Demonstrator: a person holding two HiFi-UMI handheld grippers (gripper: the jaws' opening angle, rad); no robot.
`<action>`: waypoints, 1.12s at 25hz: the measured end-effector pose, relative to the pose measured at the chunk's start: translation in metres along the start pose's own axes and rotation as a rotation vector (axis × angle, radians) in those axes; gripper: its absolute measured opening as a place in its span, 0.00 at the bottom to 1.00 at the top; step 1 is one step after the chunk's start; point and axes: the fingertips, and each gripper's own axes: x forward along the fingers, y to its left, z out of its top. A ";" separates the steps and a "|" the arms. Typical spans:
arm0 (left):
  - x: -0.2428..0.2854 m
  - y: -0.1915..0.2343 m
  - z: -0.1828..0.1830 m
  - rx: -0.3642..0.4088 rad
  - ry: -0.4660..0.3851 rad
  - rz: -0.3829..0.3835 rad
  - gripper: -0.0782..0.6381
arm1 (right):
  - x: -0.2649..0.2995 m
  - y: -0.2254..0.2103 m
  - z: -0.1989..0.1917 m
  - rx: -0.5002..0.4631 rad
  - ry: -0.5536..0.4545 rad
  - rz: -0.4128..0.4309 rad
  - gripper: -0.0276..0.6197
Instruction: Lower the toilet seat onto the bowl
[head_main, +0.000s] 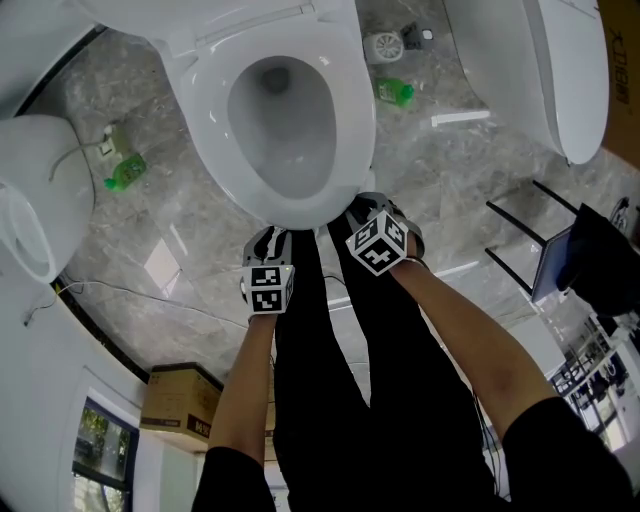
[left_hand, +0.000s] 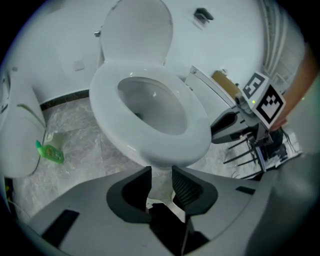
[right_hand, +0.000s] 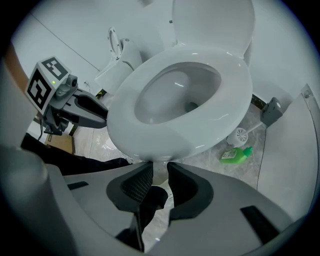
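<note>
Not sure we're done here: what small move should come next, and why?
Probably draw both grippers back. The seat already looks flat on the bowl, lid upright behind; the left gripper and right gripper sit at its front edge, jaws apart, holding nothing.

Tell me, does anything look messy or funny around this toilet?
Yes. A green bottle seems to lie tipped over on the floor right of the toilet, and a second green bottle left of it. The toilet seat looks fine, already down.
</note>
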 end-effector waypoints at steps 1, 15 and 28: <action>-0.001 0.002 -0.001 -0.049 -0.005 0.001 0.30 | -0.003 0.000 0.001 0.029 -0.005 -0.002 0.22; -0.127 -0.025 0.108 -0.108 -0.266 -0.018 0.26 | -0.145 -0.019 0.069 0.161 -0.231 -0.049 0.19; -0.357 -0.086 0.222 -0.218 -0.579 0.002 0.13 | -0.423 0.033 0.170 0.081 -0.600 -0.111 0.12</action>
